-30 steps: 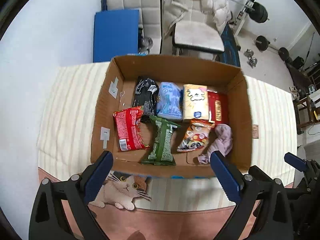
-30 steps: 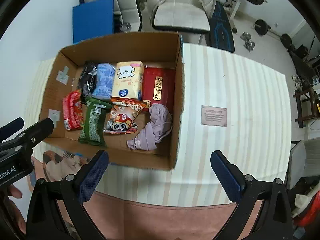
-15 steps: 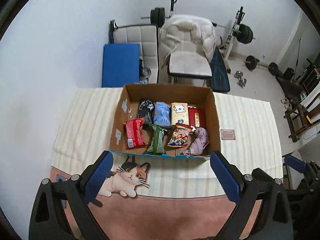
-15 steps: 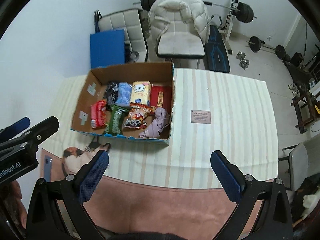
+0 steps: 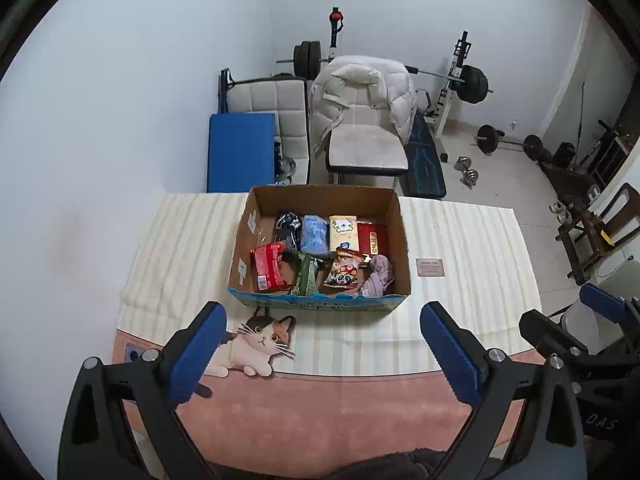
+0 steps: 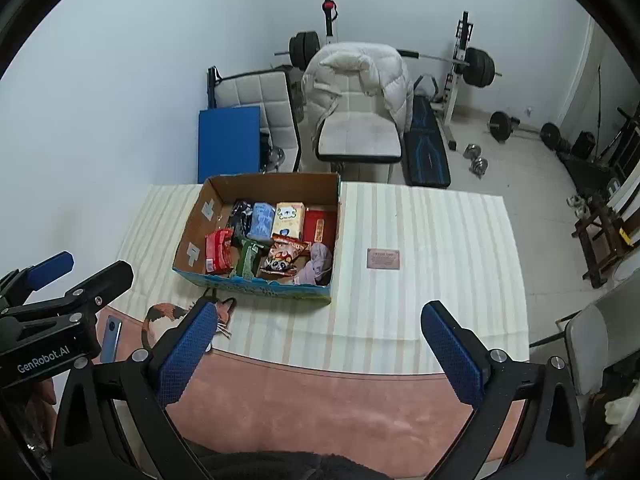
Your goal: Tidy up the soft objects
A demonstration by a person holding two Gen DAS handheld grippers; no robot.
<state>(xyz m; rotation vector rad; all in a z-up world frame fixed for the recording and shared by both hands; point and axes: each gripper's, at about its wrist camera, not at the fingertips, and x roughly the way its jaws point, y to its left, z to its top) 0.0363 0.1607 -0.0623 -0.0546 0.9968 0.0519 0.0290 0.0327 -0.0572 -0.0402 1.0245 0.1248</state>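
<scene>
My left gripper & right gripper both spread wide, holding nothing, well short of cardboard box. Snack packs w/ purple cloth inside box, cloth at its right-front corner.

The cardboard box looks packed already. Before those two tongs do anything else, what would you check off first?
1. Left tongs open and empty: ok.
2. Right tongs open and empty: ok.
3. Packets inside the cardboard box, none on the striped cloth: ok.
4. Purple cloth inside, at the near right corner: ok.
5. Packets lying tidily: not ok, the near row overlaps.
6. Anything buried under the packets: cannot tell.
</scene>
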